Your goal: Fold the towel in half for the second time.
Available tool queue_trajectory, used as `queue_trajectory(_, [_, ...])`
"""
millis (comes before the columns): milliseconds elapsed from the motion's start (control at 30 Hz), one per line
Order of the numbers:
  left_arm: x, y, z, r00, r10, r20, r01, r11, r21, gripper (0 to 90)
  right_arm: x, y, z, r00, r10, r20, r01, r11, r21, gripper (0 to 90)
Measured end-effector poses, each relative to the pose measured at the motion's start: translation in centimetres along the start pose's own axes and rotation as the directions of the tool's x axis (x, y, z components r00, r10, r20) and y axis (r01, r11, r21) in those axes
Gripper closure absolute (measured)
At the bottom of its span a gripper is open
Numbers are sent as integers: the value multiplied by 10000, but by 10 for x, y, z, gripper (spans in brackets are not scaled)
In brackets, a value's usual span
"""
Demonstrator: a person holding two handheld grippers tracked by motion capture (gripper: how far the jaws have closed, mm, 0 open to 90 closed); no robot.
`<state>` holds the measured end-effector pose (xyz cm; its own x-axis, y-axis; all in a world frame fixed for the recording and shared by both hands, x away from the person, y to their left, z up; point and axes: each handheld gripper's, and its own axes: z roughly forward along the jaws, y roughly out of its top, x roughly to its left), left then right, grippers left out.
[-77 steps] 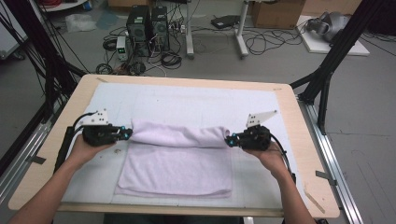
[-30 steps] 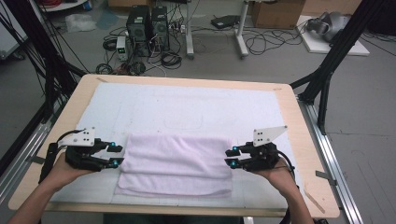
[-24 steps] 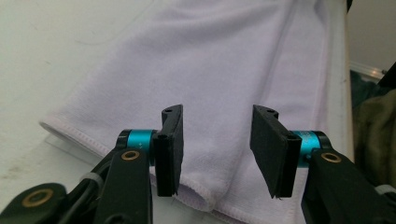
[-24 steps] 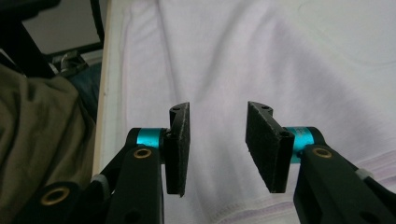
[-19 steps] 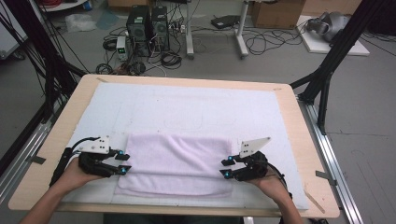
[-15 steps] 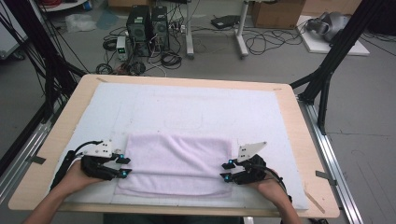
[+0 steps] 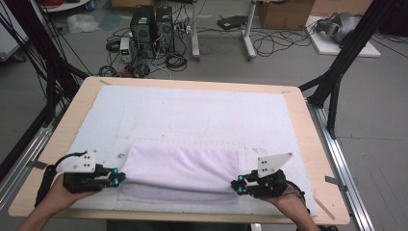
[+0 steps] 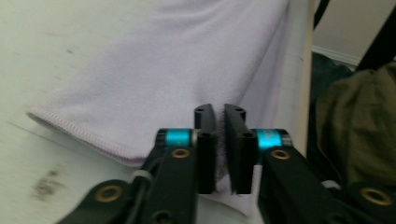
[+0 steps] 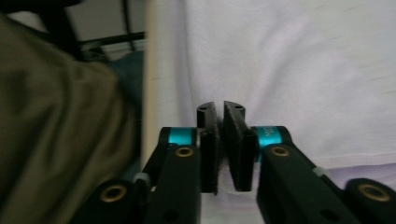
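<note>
Towel count is one: a soft, pale lilac terry towel point(image 7: 180, 171) with a stitched hem, folded to a wide rectangle, lying low in the frame's centre on the white mat point(image 7: 192, 113) covering the wooden table point(image 7: 312, 144). Two black grippers pinch its lower corners, left gripper point(image 7: 118, 178) and right gripper point(image 7: 236, 185), each with jaws clamped on cloth.

Two forearms reach in from the bottom edge, spread wide apart. The left gripper point(image 7: 115, 177) points inward to the right, the right gripper point(image 7: 236, 185) inward to the left. Both sets of jaws are pinched nearly closed.
</note>
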<state>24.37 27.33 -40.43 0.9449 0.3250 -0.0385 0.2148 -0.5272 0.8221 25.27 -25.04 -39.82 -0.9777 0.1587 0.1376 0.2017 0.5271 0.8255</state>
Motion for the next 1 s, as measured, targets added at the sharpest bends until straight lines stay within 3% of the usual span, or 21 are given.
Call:
queue_trajectory(33, [-1, -3, 2, 9999, -74, -72, 75, 9998, 183, 692, 0, -4, 2, 9994, 297, -202, -296, 9995, 59, 685])
queue_trajectory(67, [0, -5, 4, 9997, -237, -45, 238, 9995, 206, 622, -2, -8, 2, 9988, 451, -209, -451, 9990, 41, 678])
queue_trajectory(167, [8, -2, 7, 9993, -334, -183, 336, 9994, 81, 603, -14, -9, 2, 9975, 699, 103, -697, 9973, -247, 649])
queue_trajectory(267, [18, 6, 12, 9976, -346, -597, 341, 9994, -94, 588, -28, -3, 4, 9937, 743, 842, -742, 9972, -41, 643])
queue_trajectory(400, [38, 9, 21, 9922, -663, -1055, 638, 9976, -273, 571, -50, 4, 5, 9758, 978, 1958, -998, 9950, 0, 595])
queue_trajectory(500, [52, 12, 29, 9884, -817, -1279, 786, 9965, -289, 561, -64, 8, 6, 9674, 1057, 2301, -1078, 9942, -32, 574])
queue_trajectory(667, [74, 17, 41, 9807, -1025, -1668, 969, 9944, -413, 538, -88, 8, 10, 9580, 1329, 2541, -1361, 9907, -51, 523])
queue_trajectory(733, [82, 18, 45, 9776, -1324, -1637, 1257, 9908, -503, 535, -95, 6, 12, 9550, 1347, 2644, -1382, 9904, -53, 500])
queue_trajectory(867, [89, 20, 52, 9726, -1448, -1816, 1400, 9894, -392, 501, -105, 0, 13, 9489, 1588, 2728, -1623, 9867, -100, 476])
queue_trajectory(1000, [100, 13, 55, 9624, -1974, -1866, 1944, 9803, -345, 456, -109, -2, 17, 9516, 1625, 2610, -1650, 9862, -123, 460])
